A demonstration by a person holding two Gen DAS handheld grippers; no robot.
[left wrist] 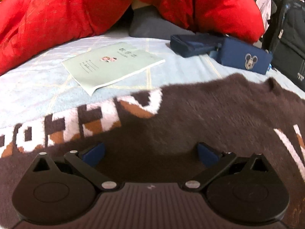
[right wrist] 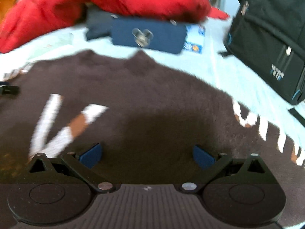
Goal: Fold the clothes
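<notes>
A dark brown fuzzy sweater (left wrist: 200,110) with white and orange block lettering lies spread flat on a light blue bedspread (left wrist: 28,87). My left gripper (left wrist: 150,154) hovers just over its lower part, blue pads wide apart, nothing between them. In the right wrist view the same sweater (right wrist: 152,87) fills the middle, its collar at the far edge. Low over the cloth, my right gripper (right wrist: 146,155) is open and holds nothing. That view is blurred by motion.
A red quilt (left wrist: 95,9) is heaped along the far side. A pale green booklet (left wrist: 112,64) and a navy pouch with a mouse badge (left wrist: 246,57) lie beyond the sweater. A black suitcase (right wrist: 270,38) stands at the right of the bed.
</notes>
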